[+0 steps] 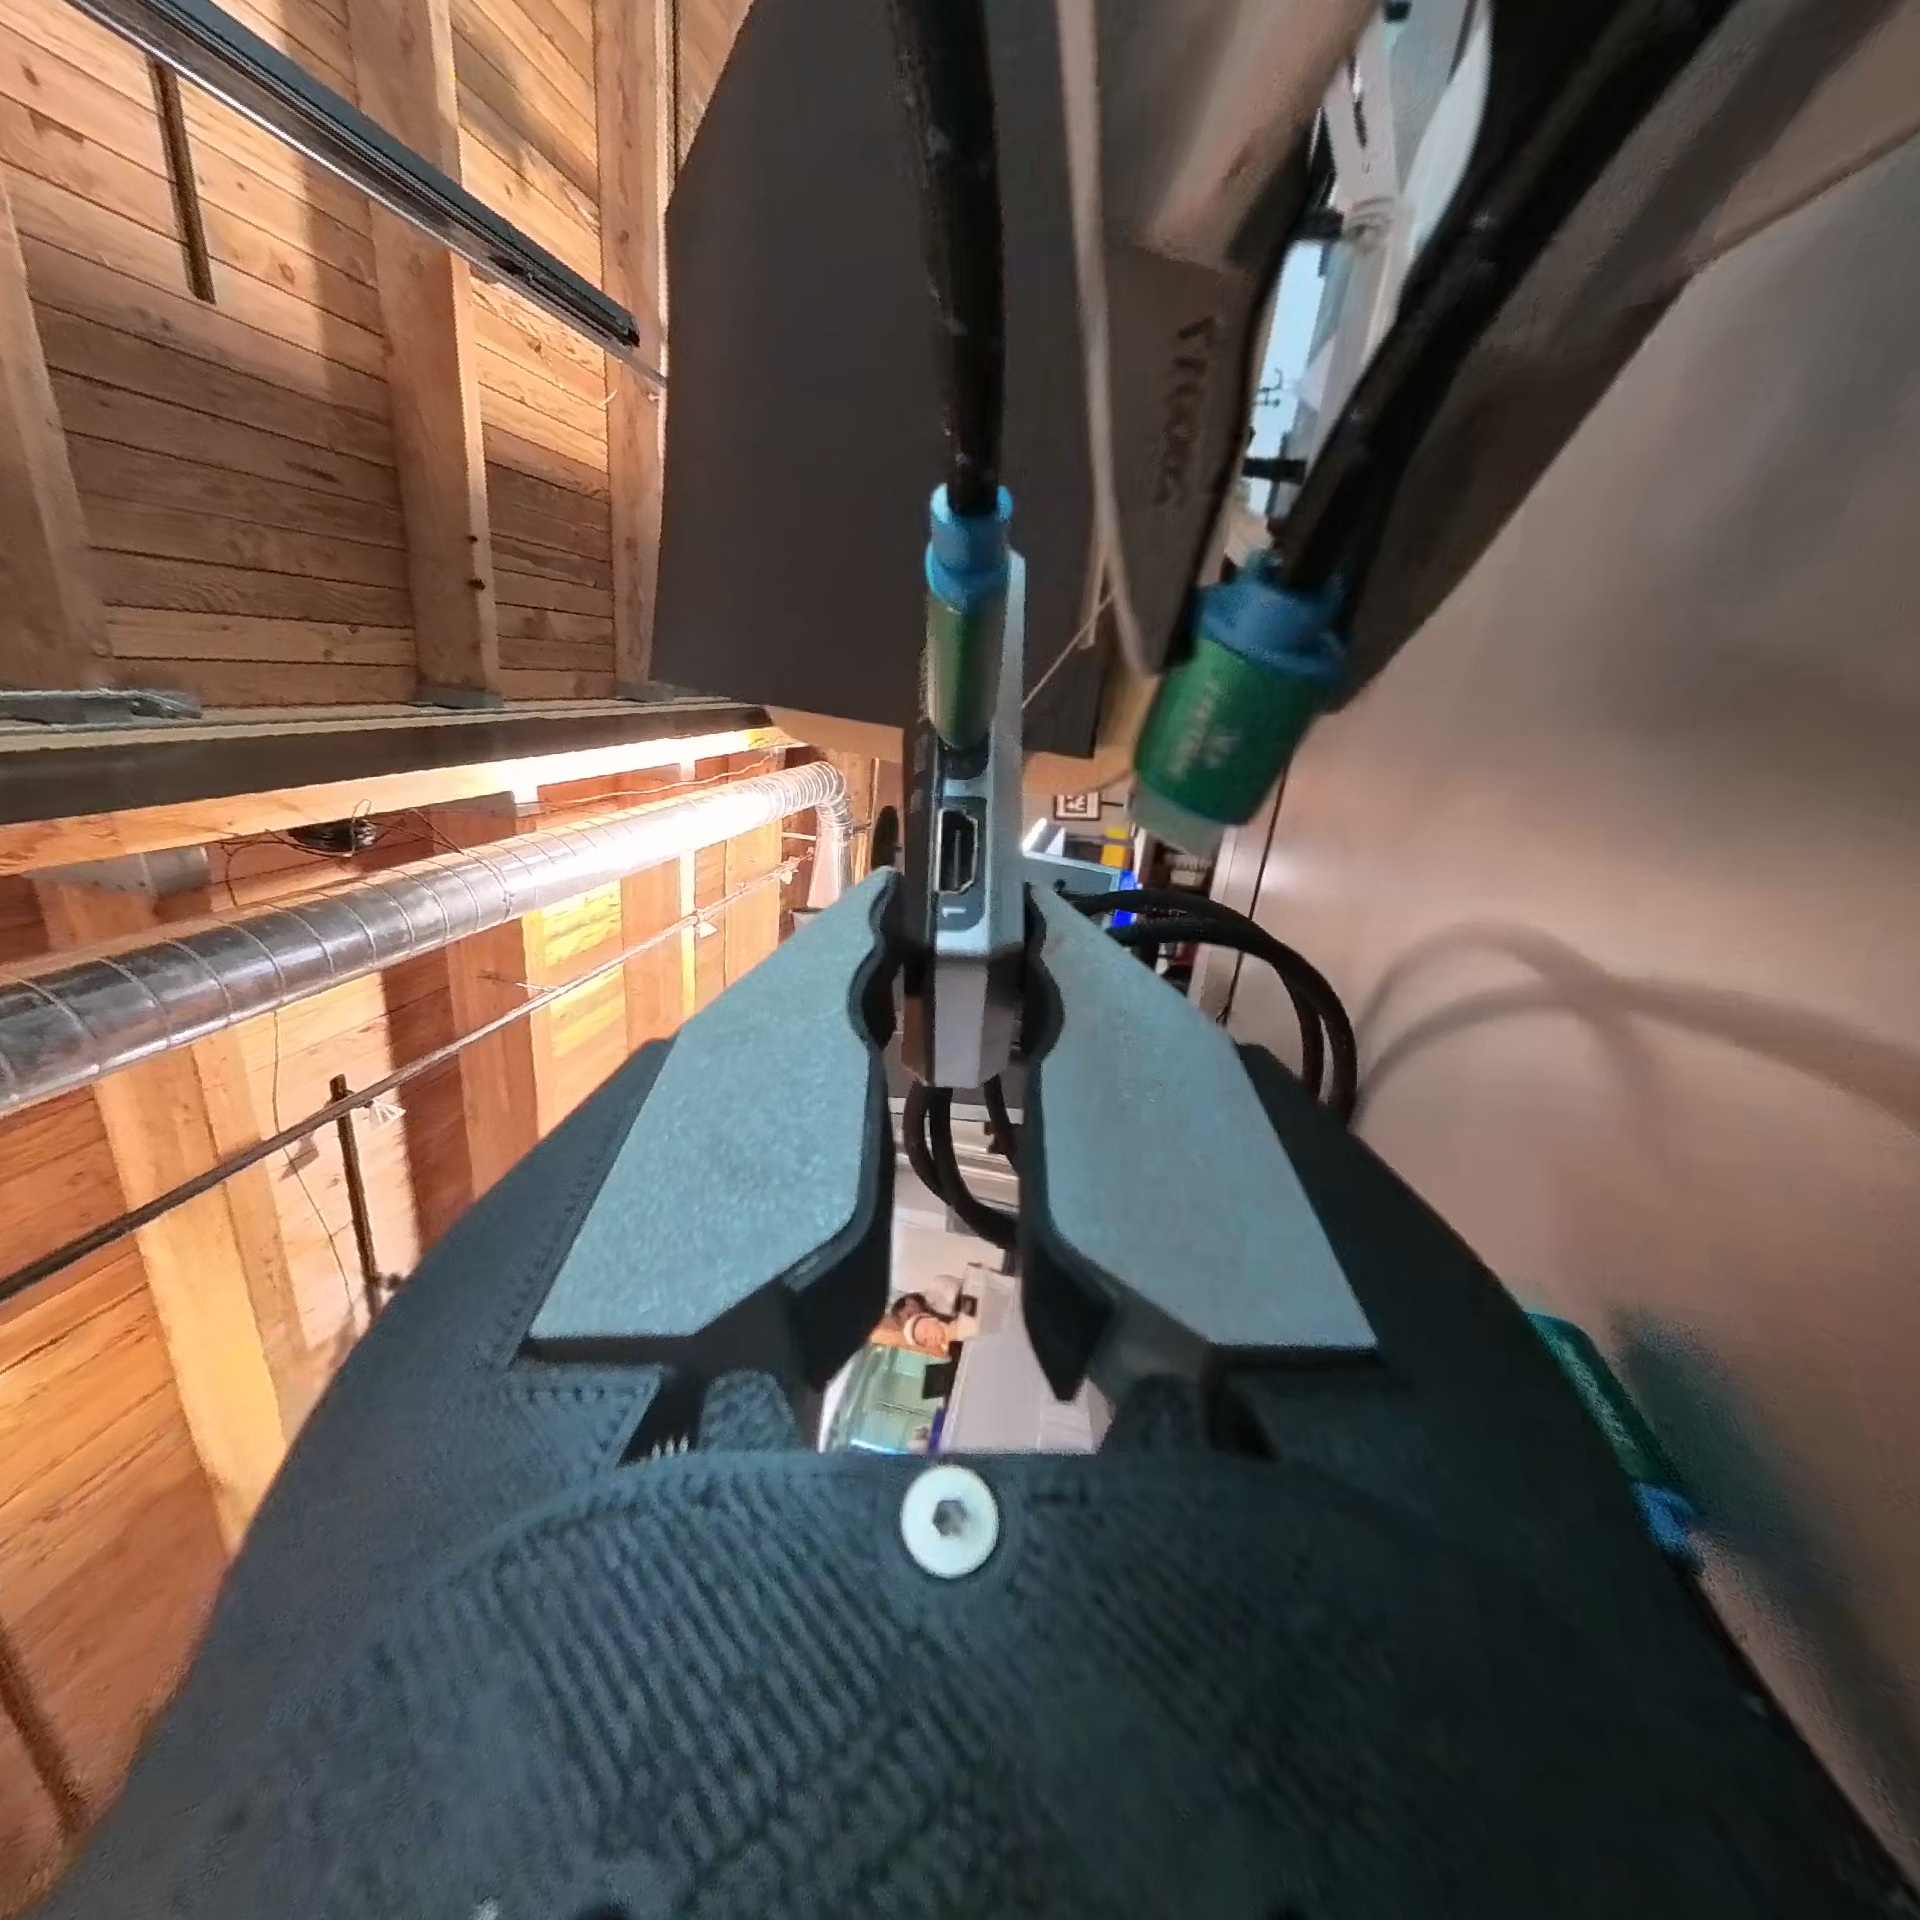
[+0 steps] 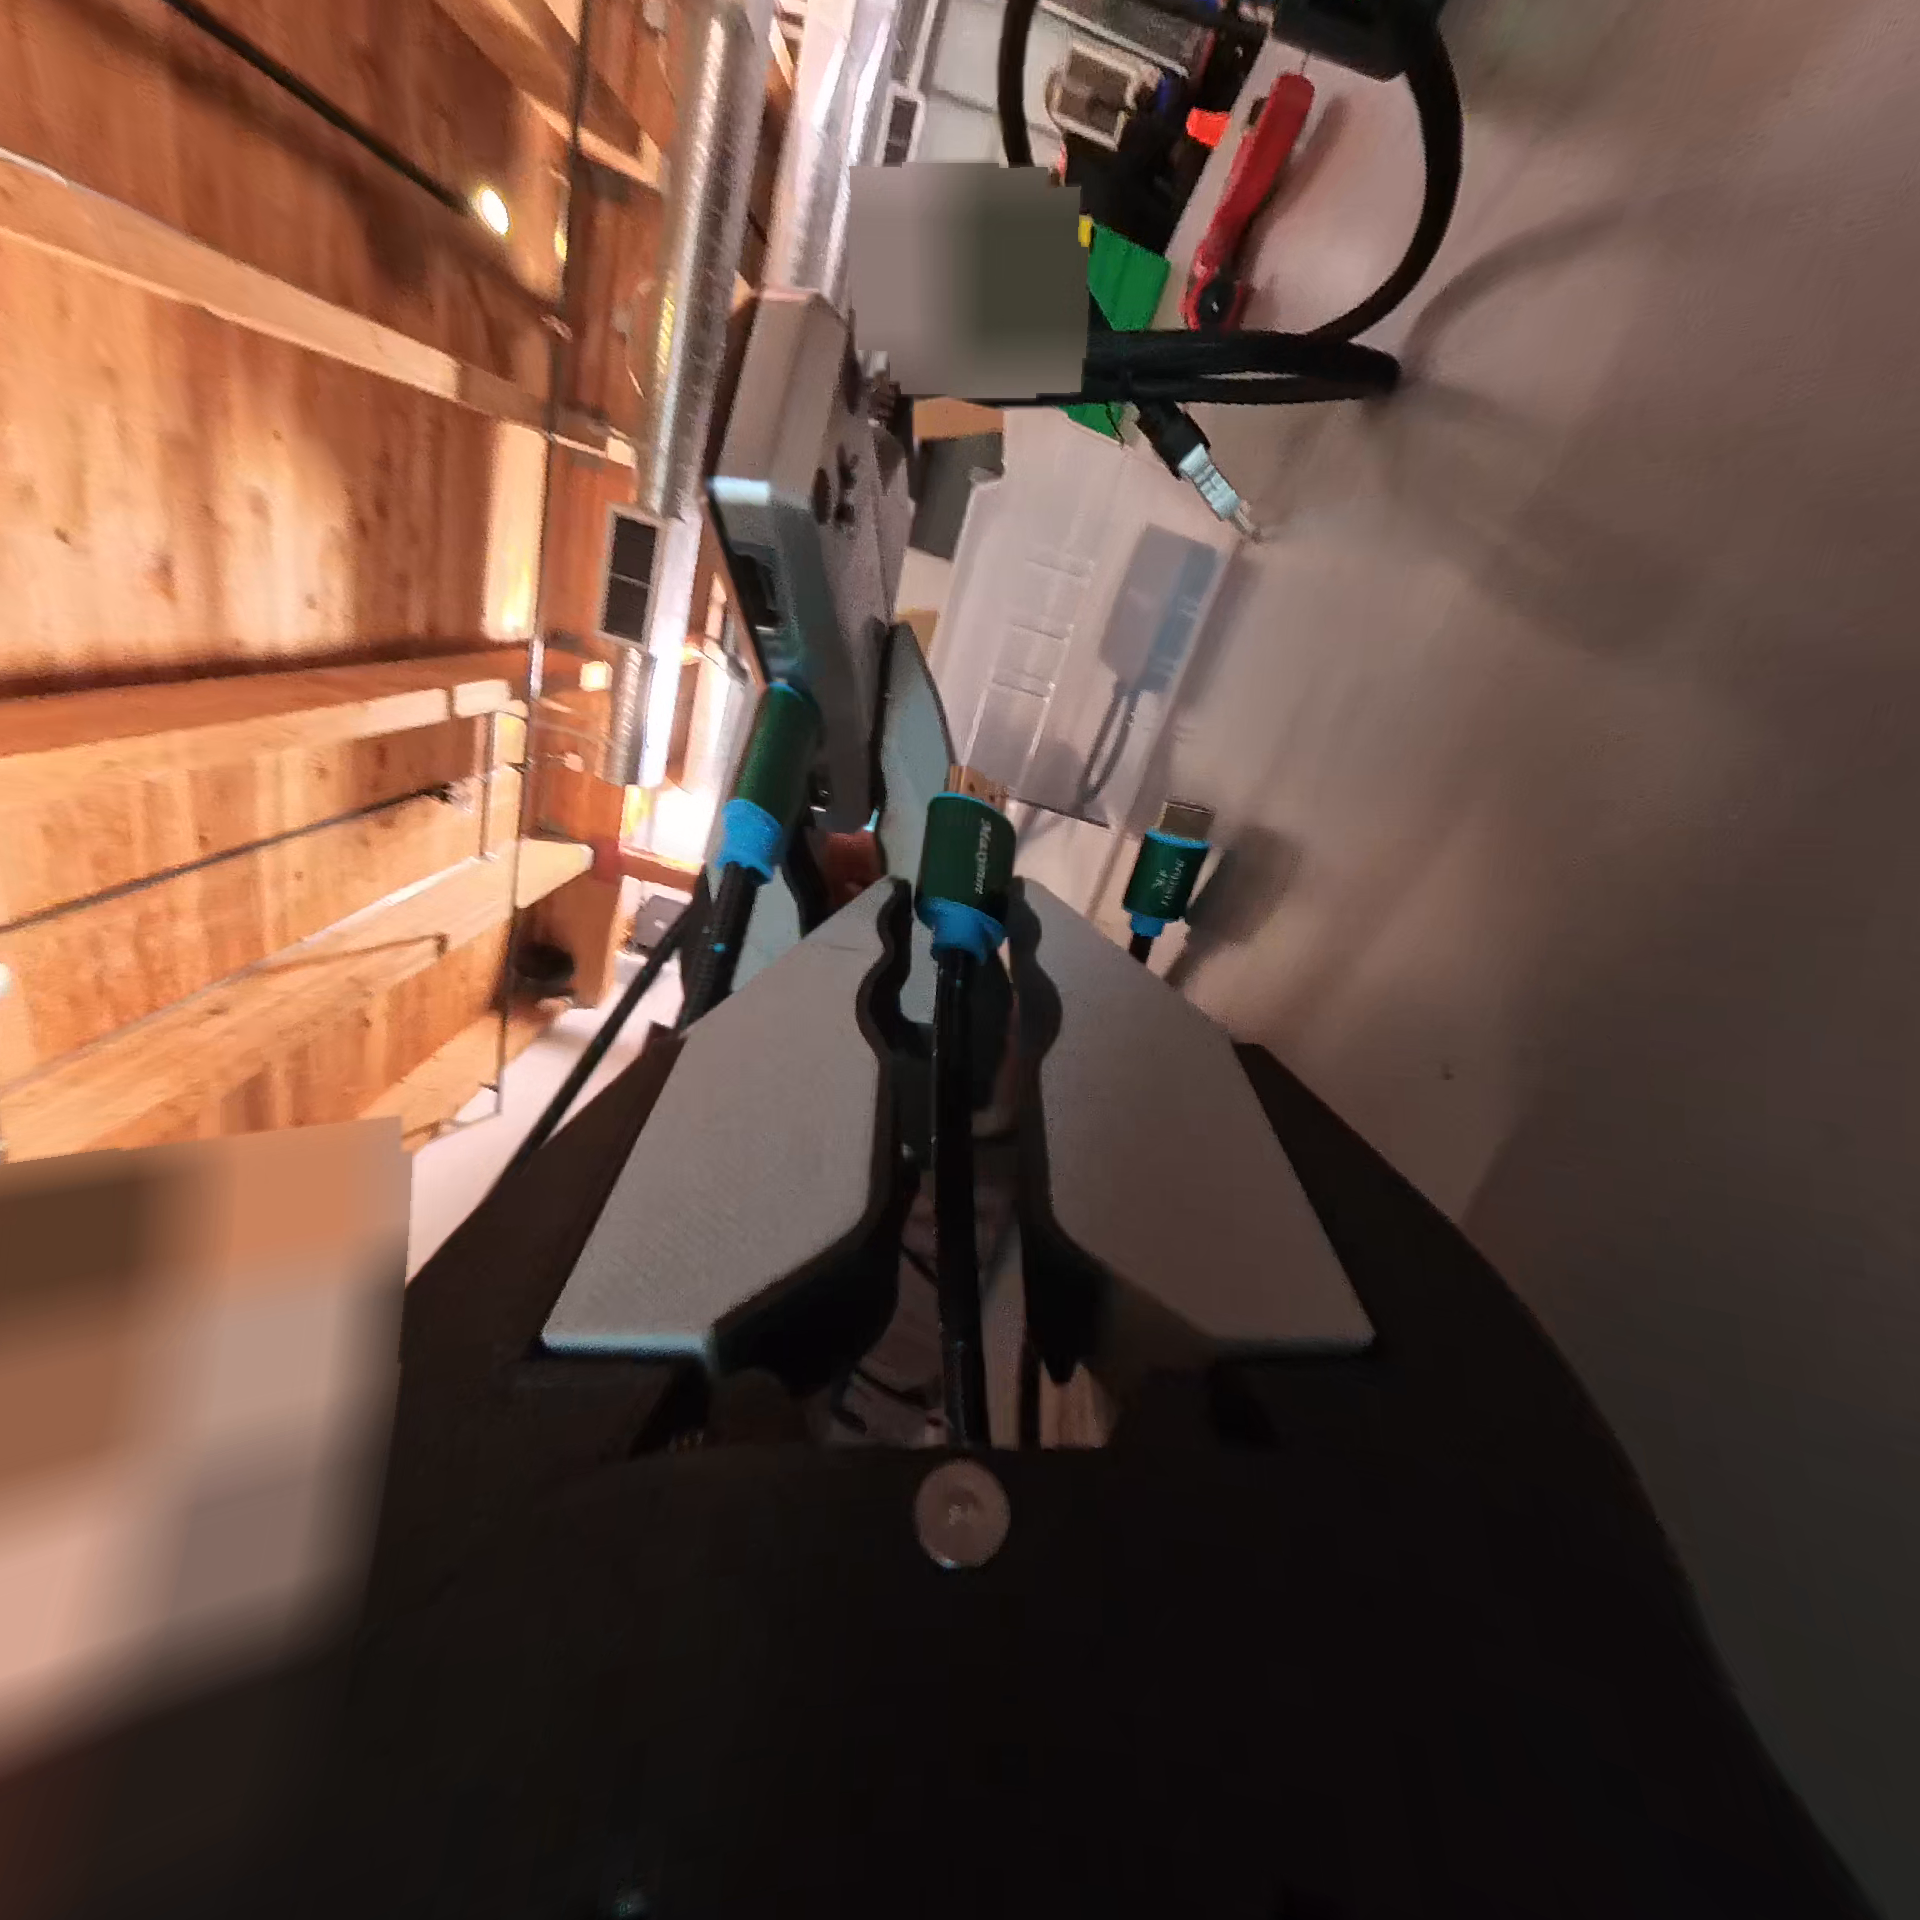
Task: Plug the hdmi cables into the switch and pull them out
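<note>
My left gripper is shut on the lower end of a grey hdmi switch. One green hdmi plug with a blue collar sits in the switch's far port. The port beside it is empty. My right gripper is shut on a black hdmi cable just behind its green plug, whose gold tip points at the switch. That plug also shows in the left wrist view, a little to the right of the switch and apart from it.
A third green hdmi plug lies on the beige table. A grey adapter, a red tool and a black cable loop lie farther off. A wooden wall and a metal duct are behind.
</note>
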The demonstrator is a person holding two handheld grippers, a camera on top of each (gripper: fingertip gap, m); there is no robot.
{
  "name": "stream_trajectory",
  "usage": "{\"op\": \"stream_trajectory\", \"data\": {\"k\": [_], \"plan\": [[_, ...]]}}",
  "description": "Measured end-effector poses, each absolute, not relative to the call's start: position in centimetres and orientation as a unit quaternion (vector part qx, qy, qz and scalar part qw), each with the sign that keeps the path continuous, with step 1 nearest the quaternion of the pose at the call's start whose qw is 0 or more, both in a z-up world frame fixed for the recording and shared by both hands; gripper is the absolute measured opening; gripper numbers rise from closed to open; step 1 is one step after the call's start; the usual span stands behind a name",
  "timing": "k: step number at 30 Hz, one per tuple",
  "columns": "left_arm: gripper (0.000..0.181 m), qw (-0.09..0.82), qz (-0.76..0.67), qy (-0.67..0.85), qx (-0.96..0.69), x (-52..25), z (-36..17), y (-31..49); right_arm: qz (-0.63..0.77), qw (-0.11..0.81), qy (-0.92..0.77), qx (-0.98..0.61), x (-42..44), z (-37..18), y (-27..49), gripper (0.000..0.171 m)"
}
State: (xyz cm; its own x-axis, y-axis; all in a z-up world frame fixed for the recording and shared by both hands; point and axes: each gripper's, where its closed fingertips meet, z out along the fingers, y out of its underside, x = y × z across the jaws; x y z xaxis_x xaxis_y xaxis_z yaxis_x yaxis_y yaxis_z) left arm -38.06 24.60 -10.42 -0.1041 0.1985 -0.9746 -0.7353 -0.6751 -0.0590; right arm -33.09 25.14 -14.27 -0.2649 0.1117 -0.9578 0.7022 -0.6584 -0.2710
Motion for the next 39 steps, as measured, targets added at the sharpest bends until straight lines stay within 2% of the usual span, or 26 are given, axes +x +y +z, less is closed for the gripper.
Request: {"op": "stream_trajectory", "data": {"k": [5, 8, 10, 12, 20, 22, 25, 27, 28, 29, 35, 39], "plan": [[0.018, 0.354, 0.694, 0.210, -0.590, -38.1, -10.0, 24.0, -0.650, 0.109, 0.455, 0.598, -33.6, -15.7, 26.7, 0.008], [0.017, 0.368, 0.687, 0.196, -0.595, -38.2, -9.8, 23.5, -0.591, 0.008, 0.512, 0.623, -33.9, -16.3, 29.0, 0.013], [0.018, 0.376, 0.683, 0.185, -0.598, -38.4, -9.6, 23.2, -0.543, -0.061, 0.536, 0.643, -33.9, -16.5, 31.1, 0.032], [0.018, 0.383, 0.679, 0.172, -0.603, -38.7, -9.4, 22.9, -0.537, -0.099, 0.550, 0.632, -33.6, -15.6, 31.8, 0.033], [0.018, 0.407, 0.660, 0.122, -0.619, -40.3, -8.9, 21.6, -0.475, -0.146, 0.680, 0.538, -32.0, -16.0, 27.0, 0.042], [0.018, 0.415, 0.654, 0.108, -0.623, -40.7, -8.8, 21.2, -0.459, -0.173, 0.706, 0.510, -31.9, -16.1, 26.3, 0.032], [0.017, 0.430, 0.642, 0.092, -0.628, -41.0, -8.6, 20.9, -0.449, -0.228, 0.711, 0.490, -32.3, -15.5, 26.6, 0.004], [0.017, 0.441, 0.633, 0.096, -0.629, -40.7, -8.6, 21.0, -0.463, -0.263, 0.711, 0.459, -32.8, -14.9, 26.9, 0.002], [0.018, 0.447, 0.627, 0.100, -0.630, -40.6, -8.7, 21.1, -0.466, -0.281, 0.714, 0.440, -33.1, -14.7, 27.1, 0.007], [0.018, 0.450, 0.623, 0.103, -0.632, -40.5, -8.8, 21.2, -0.459, -0.301, 0.717, 0.431, -33.5, -14.6, 27.5, 0.019], [0.019, 0.459, 0.610, 0.110, -0.637, -40.4, -8.9, 21.4, -0.337, -0.315, 0.795, 0.394, -33.8, -18.1, 27.3, 0.016], [0.019, 0.451, 0.610, 0.116, -0.641, -40.5, -9.3, 21.7, -0.284, -0.314, 0.828, 0.367, -33.1, -19.6, 25.9, 0.034]]}}
